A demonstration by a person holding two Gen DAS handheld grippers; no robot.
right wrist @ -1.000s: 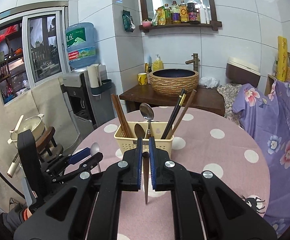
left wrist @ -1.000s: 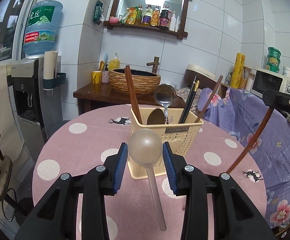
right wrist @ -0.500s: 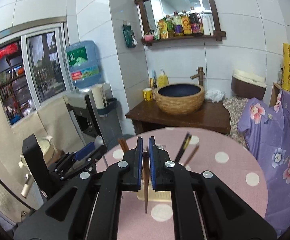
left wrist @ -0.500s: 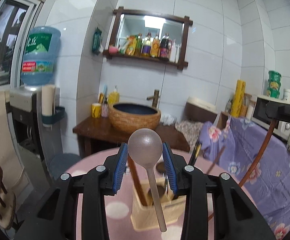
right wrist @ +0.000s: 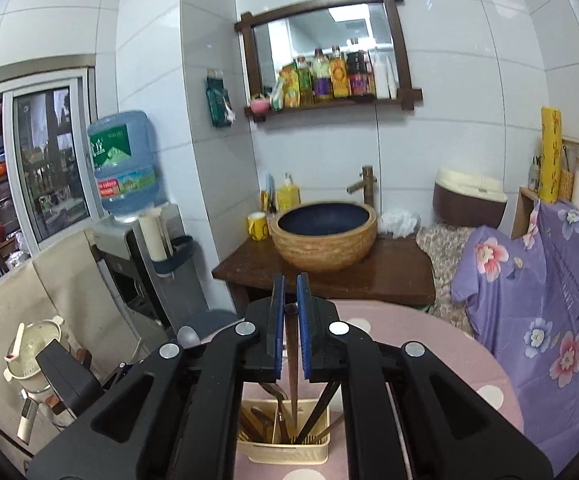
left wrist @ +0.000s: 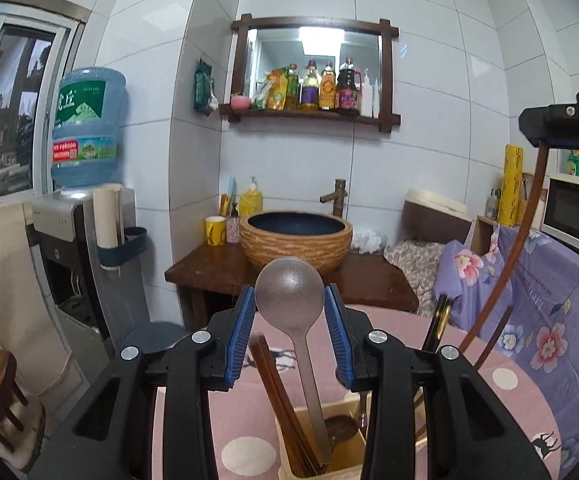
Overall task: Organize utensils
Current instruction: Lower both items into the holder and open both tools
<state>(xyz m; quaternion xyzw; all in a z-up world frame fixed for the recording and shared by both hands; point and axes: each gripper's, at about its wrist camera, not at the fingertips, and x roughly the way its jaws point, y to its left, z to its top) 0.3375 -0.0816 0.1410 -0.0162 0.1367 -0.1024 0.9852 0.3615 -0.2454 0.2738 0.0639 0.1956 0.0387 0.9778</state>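
Note:
My left gripper (left wrist: 289,312) is shut on a grey spoon (left wrist: 289,300), bowl up, its handle reaching down into the cream utensil basket (left wrist: 321,468) on the pink dotted table (left wrist: 249,396). My right gripper (right wrist: 290,304) is shut on a brown wooden utensil (right wrist: 292,376) whose lower end hangs inside the same basket (right wrist: 285,448). The basket holds brown chopsticks (left wrist: 277,396), black chopsticks (left wrist: 437,324) and a dark spoon. The right gripper with its brown stick also shows at the right edge of the left wrist view (left wrist: 561,128).
Behind the table (right wrist: 409,344) stand a dark wooden stand with a woven basin (right wrist: 323,236), a water dispenser (left wrist: 85,216) at left and a purple flowered cloth (right wrist: 537,300) at right. A wall shelf with bottles (left wrist: 313,92) hangs above.
Both grippers have risen and moved in over the basket. The spoon's handle and the wooden utensil's end now sit inside the basket, which has dropped to the frames' bottom edge.

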